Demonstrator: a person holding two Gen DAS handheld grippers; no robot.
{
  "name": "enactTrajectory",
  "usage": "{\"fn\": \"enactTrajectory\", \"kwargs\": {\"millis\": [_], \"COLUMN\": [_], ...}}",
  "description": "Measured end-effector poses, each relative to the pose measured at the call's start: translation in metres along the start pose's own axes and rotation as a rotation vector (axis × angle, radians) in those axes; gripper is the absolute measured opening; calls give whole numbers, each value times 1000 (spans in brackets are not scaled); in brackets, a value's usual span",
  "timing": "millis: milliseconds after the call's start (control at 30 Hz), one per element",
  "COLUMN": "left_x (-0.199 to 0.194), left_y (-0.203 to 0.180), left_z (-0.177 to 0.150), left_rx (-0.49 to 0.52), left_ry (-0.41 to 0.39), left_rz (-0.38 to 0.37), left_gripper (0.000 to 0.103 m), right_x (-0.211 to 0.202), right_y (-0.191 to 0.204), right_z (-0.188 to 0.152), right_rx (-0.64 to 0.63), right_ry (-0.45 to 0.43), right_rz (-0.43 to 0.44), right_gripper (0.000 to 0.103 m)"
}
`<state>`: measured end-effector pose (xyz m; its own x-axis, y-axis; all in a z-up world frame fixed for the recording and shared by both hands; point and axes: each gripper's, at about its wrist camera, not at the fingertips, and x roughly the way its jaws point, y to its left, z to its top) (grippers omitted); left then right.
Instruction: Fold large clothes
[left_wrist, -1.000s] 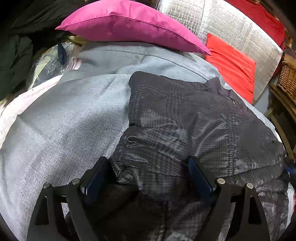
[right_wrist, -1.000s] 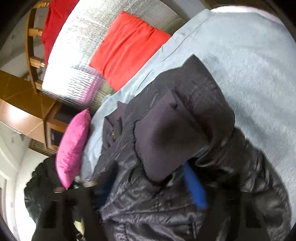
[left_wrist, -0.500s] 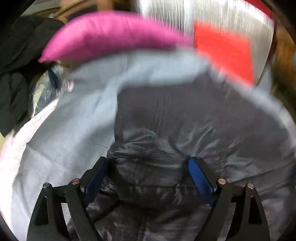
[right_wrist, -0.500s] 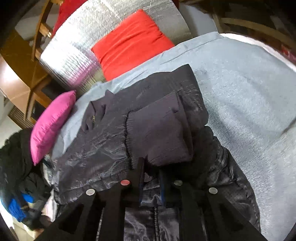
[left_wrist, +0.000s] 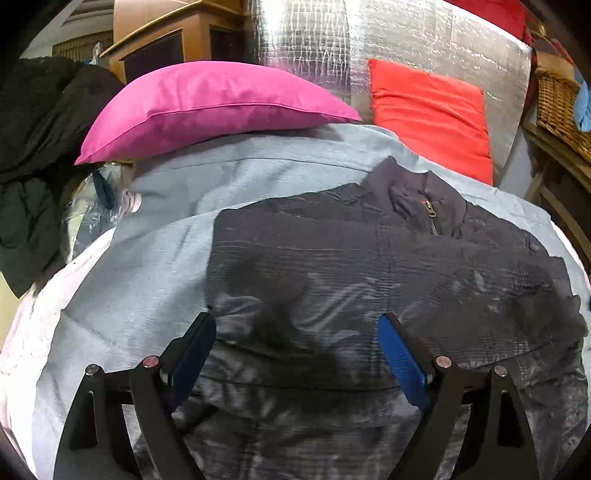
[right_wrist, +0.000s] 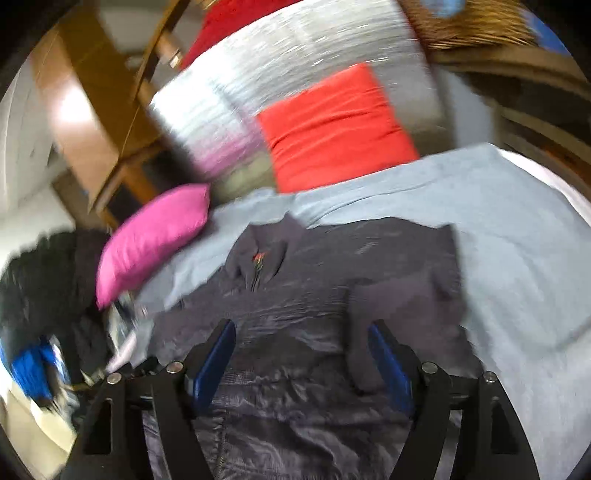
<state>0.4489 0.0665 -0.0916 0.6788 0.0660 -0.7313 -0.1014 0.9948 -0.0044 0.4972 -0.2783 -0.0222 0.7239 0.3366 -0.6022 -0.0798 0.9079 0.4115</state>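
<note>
A dark grey padded jacket (left_wrist: 369, 280) lies on a light blue sheet (left_wrist: 147, 295), its zipped collar (left_wrist: 428, 206) pointing to the far side. My left gripper (left_wrist: 295, 350) is open above the jacket's near left part, holding nothing. In the right wrist view the jacket (right_wrist: 314, 295) shows with a sleeve cuff (right_wrist: 399, 314) folded over its right side. My right gripper (right_wrist: 299, 354) is open above the jacket's near part, holding nothing. That view is motion-blurred.
A pink pillow (left_wrist: 207, 107) and a red cushion (left_wrist: 432, 114) lie at the far side against a silver foil panel (left_wrist: 406, 40). Dark clothes (left_wrist: 33, 147) are piled at the left. A wicker basket (left_wrist: 557, 107) stands at the right. A wooden cabinet (left_wrist: 166, 44) is behind.
My right gripper was shut on jacket fabric half a second ago and is now open and pulled back. My left gripper stayed open and drew back and up, showing more of the jacket.
</note>
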Motion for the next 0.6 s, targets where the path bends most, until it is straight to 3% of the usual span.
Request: {"fn": "enactTrajectory", "kwargs": {"millis": [200,600], "left_x": [22,35], "left_y": [-18,-21], "left_z": [-12,-22], "left_rx": [25,50], "left_ry": [50,49], "left_rz": [2,16], "left_gripper": [90,90], "right_x": [68,76], "right_y": [-6,-3], "right_z": [-23,-37], "right_rx": [-95,-160], "right_ry": [187,186], "right_rz": [-144,-203], "right_gripper": [77,78]}}
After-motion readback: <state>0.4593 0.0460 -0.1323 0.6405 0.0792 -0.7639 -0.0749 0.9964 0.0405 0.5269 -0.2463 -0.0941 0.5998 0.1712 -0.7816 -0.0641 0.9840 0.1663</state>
